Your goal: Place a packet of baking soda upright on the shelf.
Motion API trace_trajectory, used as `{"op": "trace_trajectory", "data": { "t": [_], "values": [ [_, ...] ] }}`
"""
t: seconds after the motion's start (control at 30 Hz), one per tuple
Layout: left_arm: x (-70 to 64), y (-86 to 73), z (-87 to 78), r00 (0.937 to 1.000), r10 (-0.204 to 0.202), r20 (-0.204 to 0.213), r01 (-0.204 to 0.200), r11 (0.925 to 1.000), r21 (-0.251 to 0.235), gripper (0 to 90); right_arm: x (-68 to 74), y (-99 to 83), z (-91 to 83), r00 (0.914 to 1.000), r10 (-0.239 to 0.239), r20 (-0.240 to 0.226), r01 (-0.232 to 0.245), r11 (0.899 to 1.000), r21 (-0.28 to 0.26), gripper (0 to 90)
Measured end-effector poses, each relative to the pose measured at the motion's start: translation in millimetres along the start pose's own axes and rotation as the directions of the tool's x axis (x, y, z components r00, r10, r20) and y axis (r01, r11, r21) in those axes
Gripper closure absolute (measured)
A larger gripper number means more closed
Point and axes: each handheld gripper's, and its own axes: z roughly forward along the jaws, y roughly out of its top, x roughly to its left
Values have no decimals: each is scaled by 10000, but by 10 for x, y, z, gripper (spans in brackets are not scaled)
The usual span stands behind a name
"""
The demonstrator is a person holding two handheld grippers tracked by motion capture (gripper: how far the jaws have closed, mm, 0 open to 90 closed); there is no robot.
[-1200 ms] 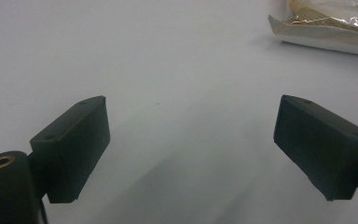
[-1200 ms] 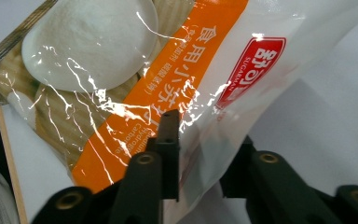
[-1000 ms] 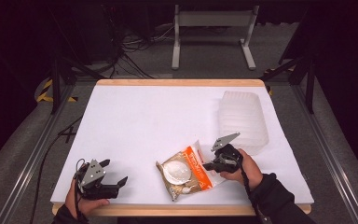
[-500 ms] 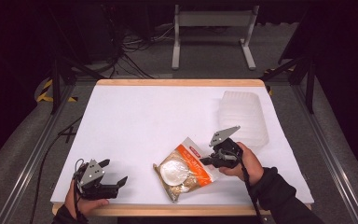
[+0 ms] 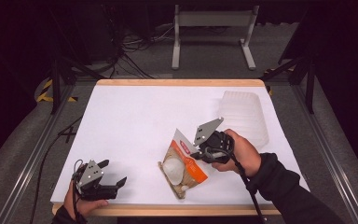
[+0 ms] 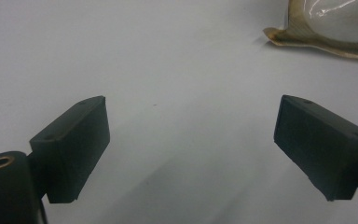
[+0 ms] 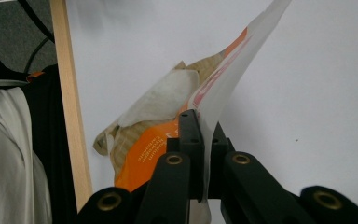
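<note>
Here my right tongs (image 7: 204,140) clamp the snack bag (image 5: 182,164) edge, while my left tongs (image 6: 191,149), gaping, idle left of it.

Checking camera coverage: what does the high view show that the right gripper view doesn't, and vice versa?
High view alone: the left tool, open, near the front-left corner, the clear tub at the far right, and the right hand. Right gripper view alone: the bag's edge pinched between the right tool's shut jaws, and fine print on the orange panel. Both: the bag, partly lifted, the white table and its wooden front edge.
</note>
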Motion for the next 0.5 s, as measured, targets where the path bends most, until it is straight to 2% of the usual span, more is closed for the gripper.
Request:
{"op": "trace_trajectory", "data": {
  "t": [0.37,0.5],
  "values": [
    [3,-4,-5,10000,-28,8,28,10000,-6,114,-125,92,-264,9978,-450,486,448,9990,70,900],
    [1,-9,0,10000,-17,21,17,10000,54,114,-193,82,-359,9919,-663,1080,631,9975,326,900]
  ]
}}
